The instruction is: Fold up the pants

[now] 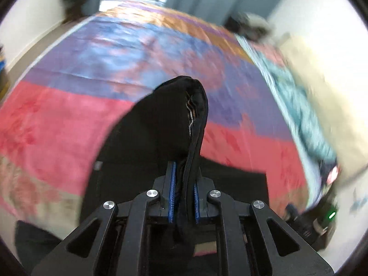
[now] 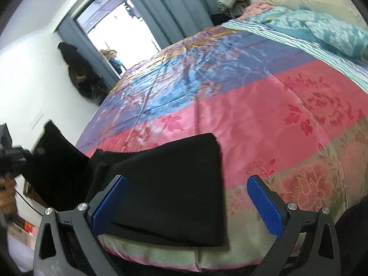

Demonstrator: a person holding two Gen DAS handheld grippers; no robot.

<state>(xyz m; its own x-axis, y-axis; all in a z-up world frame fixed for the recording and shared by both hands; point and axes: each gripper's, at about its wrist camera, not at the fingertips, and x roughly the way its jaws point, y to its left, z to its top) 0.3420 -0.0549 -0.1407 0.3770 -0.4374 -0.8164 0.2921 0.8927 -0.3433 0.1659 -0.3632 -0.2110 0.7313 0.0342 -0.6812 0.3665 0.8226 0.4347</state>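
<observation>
My left gripper (image 1: 184, 197) pinches the black pants' (image 1: 161, 124) thick hem, limp cloth draping ahead; my right gripper (image 2: 186, 197), spread wide, straddles the folded part.

Left claw (image 1: 184, 191) clamped, right claw (image 2: 186, 203) agape

left wrist: close above bed, angled down along fingers toward curtains at frame top | right wrist: low over bedspread (image 2: 264, 115), facing window, upper left | shared: bedspread, black pants (image 2: 174, 184), teal bedding (image 1: 296, 105)
</observation>
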